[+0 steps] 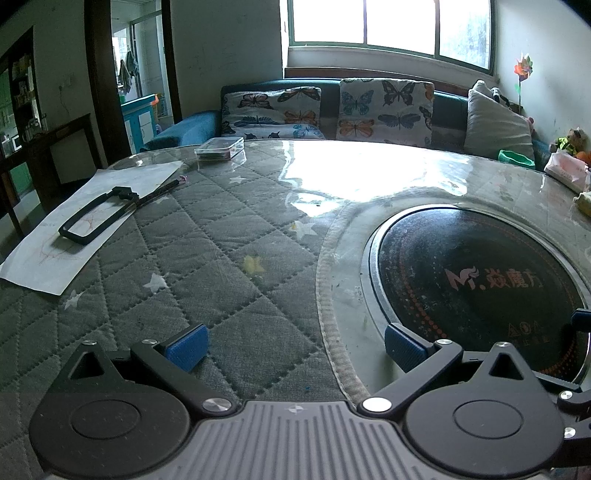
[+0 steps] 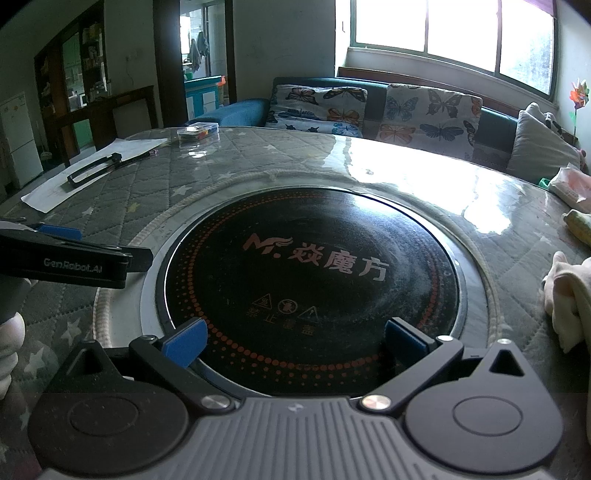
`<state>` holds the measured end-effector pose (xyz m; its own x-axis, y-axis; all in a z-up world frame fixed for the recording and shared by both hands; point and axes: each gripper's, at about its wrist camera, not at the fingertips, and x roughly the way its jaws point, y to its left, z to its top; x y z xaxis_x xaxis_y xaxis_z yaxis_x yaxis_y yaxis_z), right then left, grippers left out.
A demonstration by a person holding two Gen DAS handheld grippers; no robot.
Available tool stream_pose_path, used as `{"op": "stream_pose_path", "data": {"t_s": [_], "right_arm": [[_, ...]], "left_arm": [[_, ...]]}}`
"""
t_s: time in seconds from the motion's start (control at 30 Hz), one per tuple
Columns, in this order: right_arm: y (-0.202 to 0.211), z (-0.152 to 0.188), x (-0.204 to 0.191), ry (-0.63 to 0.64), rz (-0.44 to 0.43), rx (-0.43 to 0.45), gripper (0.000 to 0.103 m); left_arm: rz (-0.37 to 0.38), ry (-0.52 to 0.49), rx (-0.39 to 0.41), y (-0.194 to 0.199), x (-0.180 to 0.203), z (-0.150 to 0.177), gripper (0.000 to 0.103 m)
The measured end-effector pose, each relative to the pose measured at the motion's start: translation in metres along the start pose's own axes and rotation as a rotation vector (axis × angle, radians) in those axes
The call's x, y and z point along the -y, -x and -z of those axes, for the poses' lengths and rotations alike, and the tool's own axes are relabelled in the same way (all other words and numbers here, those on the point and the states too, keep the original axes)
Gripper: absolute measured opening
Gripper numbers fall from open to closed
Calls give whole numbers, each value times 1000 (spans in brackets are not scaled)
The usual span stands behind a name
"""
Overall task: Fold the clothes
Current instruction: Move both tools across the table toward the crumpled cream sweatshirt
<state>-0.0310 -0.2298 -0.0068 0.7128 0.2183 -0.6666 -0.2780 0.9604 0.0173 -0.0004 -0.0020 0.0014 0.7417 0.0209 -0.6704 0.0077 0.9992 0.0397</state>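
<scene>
Hovering low over the table, the left gripper has its blue-padded fingers spread wide with nothing between them; under the gap lies grey quilted cloth with stars, covered by a clear glossy sheet. Its right finger reaches the pale ring around a round black hob set into the table, printed with orange dots and characters.

The right gripper hangs over the near rim of that hob, fingers likewise wide apart and empty. At the left edge of its view the left gripper shows side-on, near the hob's left rim.

The clothes, a cream bundle, sit crumpled on the table at the far right of the right wrist view, right of the hob and apart from both grippers. They are out of sight in the left wrist view.

On the far left of the table a white paper lies flat with a black loop-shaped handle and a dark pen on it. A clear plastic box stands beyond, near the far edge. A pink-and-white packet rests at the right edge. Behind the table runs a blue sofa with butterfly cushions and a grey pillow, under a bright window.
</scene>
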Motion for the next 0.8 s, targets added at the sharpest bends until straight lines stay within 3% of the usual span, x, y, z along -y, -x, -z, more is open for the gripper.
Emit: {"op": "stream_pose_path", "data": {"t_s": [0.17,0.4,0.8], "right_arm": [[7,4,-6,14,16,35,103],[21,5,-2,-18,8,16,103],[67,19,6,-42,83,46,103]], "left_arm": [[10,-1,9,10,12,-3,103],[24,-22,22,27,26,-2,103],[126,-73,36,58,50,-2,103]]}}
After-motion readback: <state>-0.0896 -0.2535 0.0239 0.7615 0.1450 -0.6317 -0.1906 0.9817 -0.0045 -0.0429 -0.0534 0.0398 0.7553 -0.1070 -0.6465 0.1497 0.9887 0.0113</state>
